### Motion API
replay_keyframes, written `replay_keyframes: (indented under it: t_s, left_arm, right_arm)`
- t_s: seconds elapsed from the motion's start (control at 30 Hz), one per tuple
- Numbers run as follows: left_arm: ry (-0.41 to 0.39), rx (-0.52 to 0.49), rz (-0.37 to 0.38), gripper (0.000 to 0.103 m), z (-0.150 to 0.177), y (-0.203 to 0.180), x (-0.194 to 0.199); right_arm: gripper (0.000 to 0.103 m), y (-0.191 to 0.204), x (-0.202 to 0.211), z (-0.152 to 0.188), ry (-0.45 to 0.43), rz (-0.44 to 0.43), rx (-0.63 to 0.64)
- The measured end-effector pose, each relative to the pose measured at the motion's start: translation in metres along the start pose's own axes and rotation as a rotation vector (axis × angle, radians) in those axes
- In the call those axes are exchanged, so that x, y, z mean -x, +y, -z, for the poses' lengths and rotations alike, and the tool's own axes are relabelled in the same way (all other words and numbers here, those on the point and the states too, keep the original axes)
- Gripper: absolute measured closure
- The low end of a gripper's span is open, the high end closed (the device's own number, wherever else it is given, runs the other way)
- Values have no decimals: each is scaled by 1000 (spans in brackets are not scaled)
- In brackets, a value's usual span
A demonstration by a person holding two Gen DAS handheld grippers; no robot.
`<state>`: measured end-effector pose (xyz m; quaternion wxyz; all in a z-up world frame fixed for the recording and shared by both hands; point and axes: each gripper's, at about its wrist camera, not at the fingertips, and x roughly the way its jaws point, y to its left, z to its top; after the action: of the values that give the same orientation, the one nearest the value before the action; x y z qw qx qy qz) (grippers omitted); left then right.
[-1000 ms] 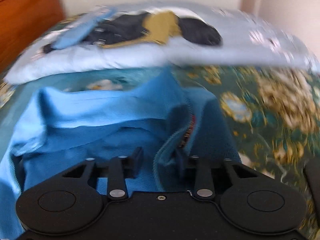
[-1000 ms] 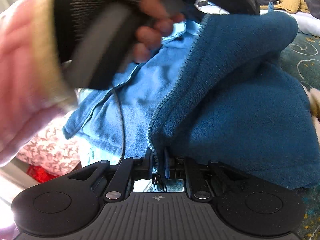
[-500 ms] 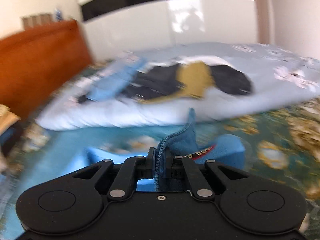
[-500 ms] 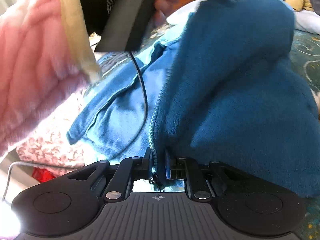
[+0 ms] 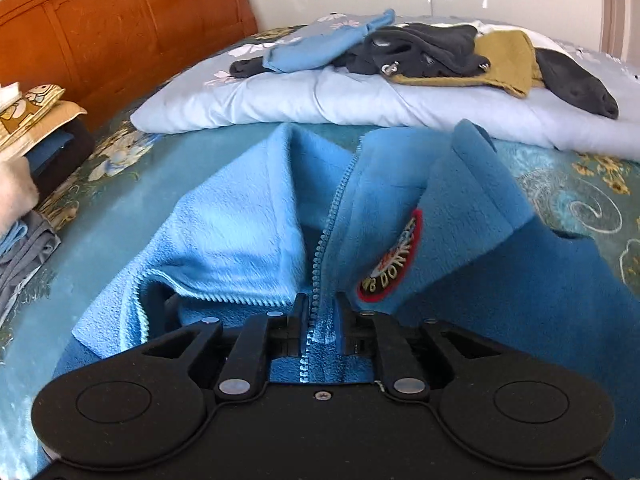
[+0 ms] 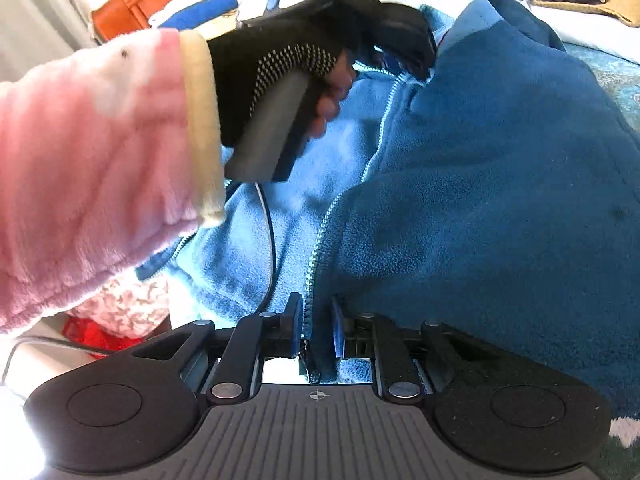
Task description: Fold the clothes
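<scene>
The left gripper (image 5: 318, 320) pinches the zip edge of a blue fleece (image 5: 500, 272); its jaws have just eased apart a little, yet the cloth sits clamped between them. The fleece lies spread on a teal bedspread (image 5: 592, 200), collar far, with the zip (image 5: 326, 236) running from the jaws up to the collar and a round badge (image 5: 394, 258) just right of it. The pale inner side shows at left, the darker outer side at right.

The right gripper (image 6: 316, 320) is likewise pressed on the fleece's zip edge nearer the hem, with the zip's teeth between its pads. In its view a gloved hand (image 6: 288, 68) with a pink sleeve (image 6: 88, 168) grips the handle of the left gripper, far along the same zip; a black cable (image 6: 272, 248) hangs from that handle across the fleece.

Beyond the fleece a pale quilt (image 5: 320, 104) bears a loose heap of clothes (image 5: 432, 56): blue, black and mustard. A wooden headboard (image 5: 120, 28) stands far left, with folded items (image 5: 24, 152) stacked at the left edge
</scene>
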<state>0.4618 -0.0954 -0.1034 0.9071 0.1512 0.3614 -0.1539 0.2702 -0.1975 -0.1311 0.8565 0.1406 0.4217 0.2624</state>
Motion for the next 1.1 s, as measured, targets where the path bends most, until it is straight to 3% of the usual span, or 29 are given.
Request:
replay_keyframes:
  t_s: [0.07,0.17,0.33,0.43,0.53,0.63,0.83,1.1]
  left_arm:
    - [-17,-1,9,88,-3,1,7]
    - [-32,21,25,72,-8,7,23]
    - [-93,13,20,63,-6,7,63]
    - [-134,47,40,58,13,4,96]
    - [-165,96,71,54,40,0,125]
    - [-169,164,92,53,74,-6,146]
    - [-127,230,107,52,120,-14,171]
    - [-119,243,66,51,138,-8,183]
  right_arm:
    - [88,-4,11,3,-8,1,0]
    - [81,-5,35,9,-33,-8,10]
    - [72,-1,82,14,-121,5,25]
    - [68,-6,125,26,-231,47,-5]
    - [65,-29,149,37,-316,145,-63]
    - [63,-66,158,40,-323,210,-211]
    - [63,-107,138,37,-317,127,-398]
    - [62,-134,100,-1,-289,116,-432]
